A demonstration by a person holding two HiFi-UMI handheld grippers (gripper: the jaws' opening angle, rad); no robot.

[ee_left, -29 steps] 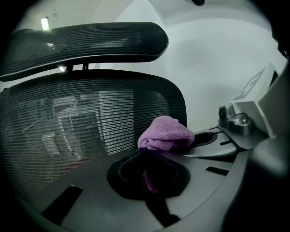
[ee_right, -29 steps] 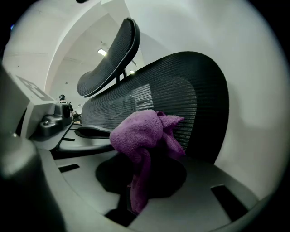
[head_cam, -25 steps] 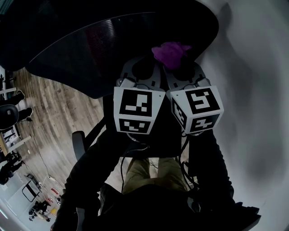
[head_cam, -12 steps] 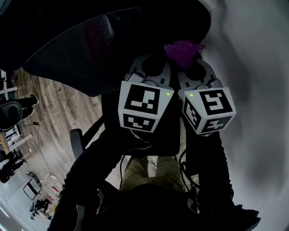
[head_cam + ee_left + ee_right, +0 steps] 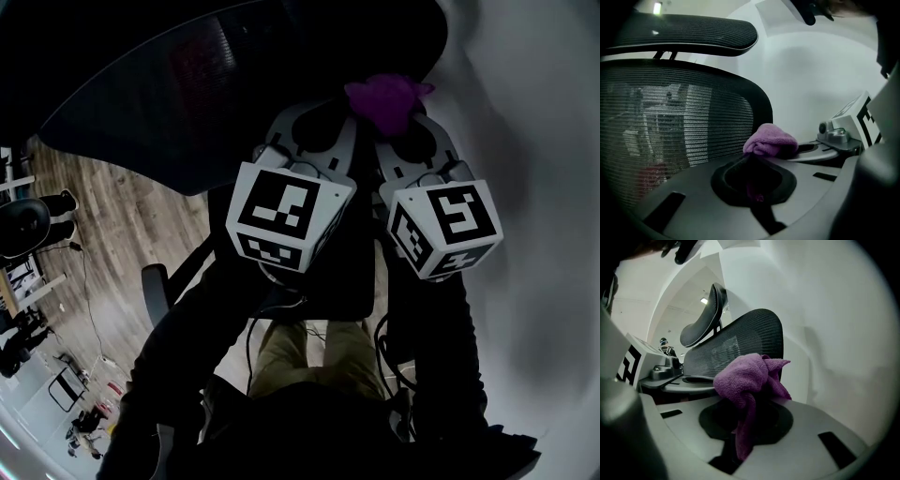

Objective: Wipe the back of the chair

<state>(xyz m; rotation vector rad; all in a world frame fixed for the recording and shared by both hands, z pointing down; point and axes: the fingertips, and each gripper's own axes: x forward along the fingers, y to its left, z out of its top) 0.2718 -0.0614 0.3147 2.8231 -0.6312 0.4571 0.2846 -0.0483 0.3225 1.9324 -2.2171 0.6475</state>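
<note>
Right tongs (image 5: 403,117) clamp the purple cloth (image 5: 743,376). Left tongs (image 5: 317,127) are closed alongside. The mesh chair back's (image 5: 675,117) curved edge is just ahead-left, with the bare white wall (image 5: 834,324) open to the right.

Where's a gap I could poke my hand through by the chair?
Open room lies right of the chair back, between its mesh edge and the white wall. A thin slot shows under the headrest. It's crowded where the left gripper and right gripper meet at the purple cloth.
</note>
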